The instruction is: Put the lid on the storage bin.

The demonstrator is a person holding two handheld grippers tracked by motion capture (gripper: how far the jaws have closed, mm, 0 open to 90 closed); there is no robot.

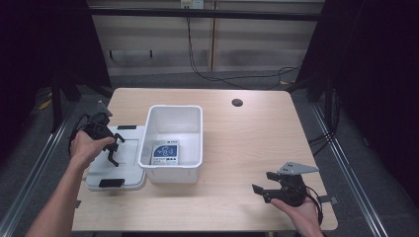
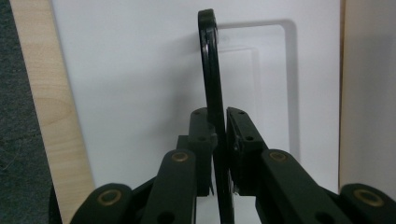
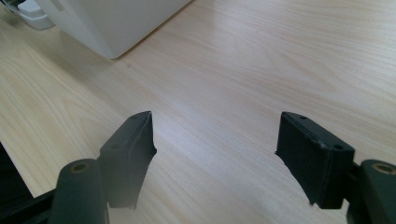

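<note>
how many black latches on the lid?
3 visible on the lid: one at its far edge, one at its near edge, and one raised handle mid-lid, clamped by the left tool. The hand may hide others.

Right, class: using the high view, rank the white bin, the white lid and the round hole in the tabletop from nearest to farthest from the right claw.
1. The white bin, up and left of the right claw, near the table's middle.
2. The round hole, near the far edge.
3. The white lid, beyond the bin at the left edge, where the left claw grips its black handle.
</note>
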